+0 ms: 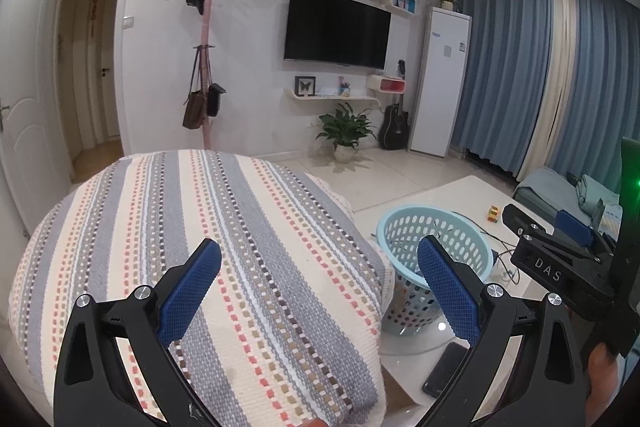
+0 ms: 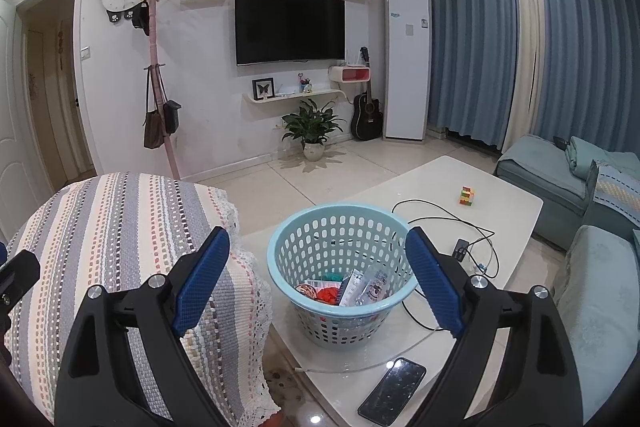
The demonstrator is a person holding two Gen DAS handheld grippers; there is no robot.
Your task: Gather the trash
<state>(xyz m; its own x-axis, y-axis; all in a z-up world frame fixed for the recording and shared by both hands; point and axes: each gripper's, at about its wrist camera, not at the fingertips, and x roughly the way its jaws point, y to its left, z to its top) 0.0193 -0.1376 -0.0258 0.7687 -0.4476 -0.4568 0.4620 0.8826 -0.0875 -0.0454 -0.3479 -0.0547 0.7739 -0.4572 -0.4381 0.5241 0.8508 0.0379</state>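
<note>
A light blue perforated basket (image 2: 340,267) stands on the white coffee table (image 2: 500,195). Inside it lie several wrappers and packets (image 2: 352,291). My right gripper (image 2: 318,239) hovers just above and in front of the basket, jaws wide open with nothing between the blue pads. In the left wrist view my left gripper (image 1: 320,251) is open and empty above a striped woven cover (image 1: 200,247). The basket (image 1: 432,239) sits to its right, partly behind the right finger. The right gripper's body (image 1: 560,263) shows at the right edge there.
A black phone (image 2: 394,391) lies at the table's near edge. Black cables (image 2: 448,223) and a small colourful cube (image 2: 467,195) lie behind the basket. A teal sofa (image 2: 560,179) stands at right. A potted plant (image 2: 312,131), guitar and coat rack line the far wall.
</note>
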